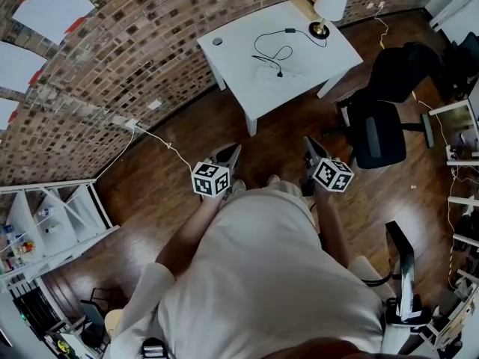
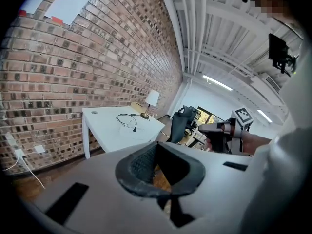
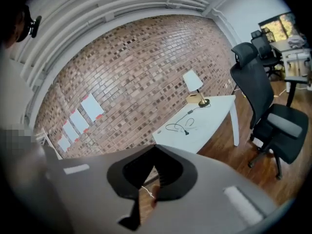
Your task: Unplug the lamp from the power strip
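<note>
L gripper (image 1: 230,152): jaws pressed together, nothing btwn them. R gripper (image 1: 308,145): jaws likewise closed, empty. Both were held side by side in front of the person, over the wood floor (image 1: 187,133), pointing twd the white table (image 1: 247,88) and well apart from it. Lamp (image 1: 327,6) stood upright at the table's far right corner, near the brick wall (image 1: 150,43). Its black cord (image 1: 273,53) lay looped on the tabletop. Black office chair (image 1: 378,129) stood to the right of the table.
</note>
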A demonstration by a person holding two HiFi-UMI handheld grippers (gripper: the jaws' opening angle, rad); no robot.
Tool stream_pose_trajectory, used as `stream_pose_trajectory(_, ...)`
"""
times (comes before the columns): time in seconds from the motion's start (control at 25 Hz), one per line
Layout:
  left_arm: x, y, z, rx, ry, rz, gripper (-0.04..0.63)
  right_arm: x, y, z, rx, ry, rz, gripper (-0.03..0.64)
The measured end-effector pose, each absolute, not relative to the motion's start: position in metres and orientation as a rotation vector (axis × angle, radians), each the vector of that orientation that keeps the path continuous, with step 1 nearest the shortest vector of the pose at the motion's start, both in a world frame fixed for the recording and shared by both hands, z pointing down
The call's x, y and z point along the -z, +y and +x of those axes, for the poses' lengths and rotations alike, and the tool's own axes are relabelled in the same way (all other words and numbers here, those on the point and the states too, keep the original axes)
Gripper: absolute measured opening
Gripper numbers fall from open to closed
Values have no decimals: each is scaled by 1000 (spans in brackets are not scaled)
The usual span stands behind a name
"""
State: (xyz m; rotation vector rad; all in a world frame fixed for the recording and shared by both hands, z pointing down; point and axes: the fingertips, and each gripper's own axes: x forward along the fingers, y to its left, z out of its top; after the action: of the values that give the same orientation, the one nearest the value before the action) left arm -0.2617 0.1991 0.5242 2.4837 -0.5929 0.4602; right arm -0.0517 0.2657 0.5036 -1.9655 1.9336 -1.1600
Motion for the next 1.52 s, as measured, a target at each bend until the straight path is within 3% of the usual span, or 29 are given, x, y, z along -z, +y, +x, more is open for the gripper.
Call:
stream_pose_trajectory(0.36,-533,226,-190,-460,-627,2459,3,-482,265,14,1154,1918,-1688,-9)
stream_pose_trajectory(0.68,-550,238,-183,-455,-693,2373,3,-445,268,22,1059,1940,-1481,-11)
stream_pose_trajectory(1.52,-556,176,-135,-530,-532,2423,3,-474,216,41,855,2220,-1897,-11)
